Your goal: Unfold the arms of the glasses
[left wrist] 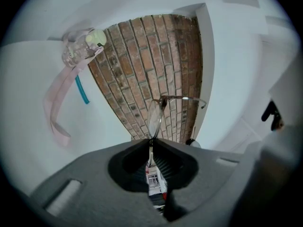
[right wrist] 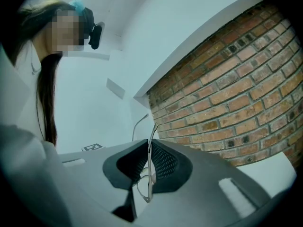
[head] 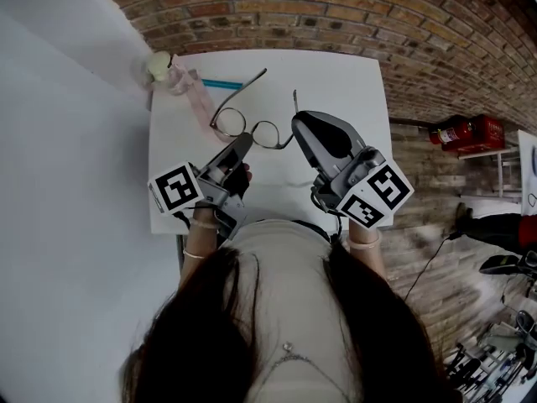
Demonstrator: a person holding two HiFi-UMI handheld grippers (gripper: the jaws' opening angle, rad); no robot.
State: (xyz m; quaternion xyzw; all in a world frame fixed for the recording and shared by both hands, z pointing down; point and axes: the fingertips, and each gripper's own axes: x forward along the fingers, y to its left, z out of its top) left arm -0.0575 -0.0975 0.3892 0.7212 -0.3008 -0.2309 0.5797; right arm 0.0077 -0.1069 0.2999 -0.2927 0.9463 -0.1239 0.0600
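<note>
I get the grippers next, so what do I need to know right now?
Left gripper: shut on the glasses at a lens rim.
Right gripper: shut on the glasses' other side, near that arm.
Glasses: held between both grippers over the white table.
Done: the arm on the left gripper's side sticks out, open.
Left: the other arm looks nearly open; check it.

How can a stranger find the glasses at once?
Look at the white table by the brickwork. Over its middle, the left tongs and right tongs pinch the glasses. Only they are thin wire with two round lenses; the bottle is pink.
</note>
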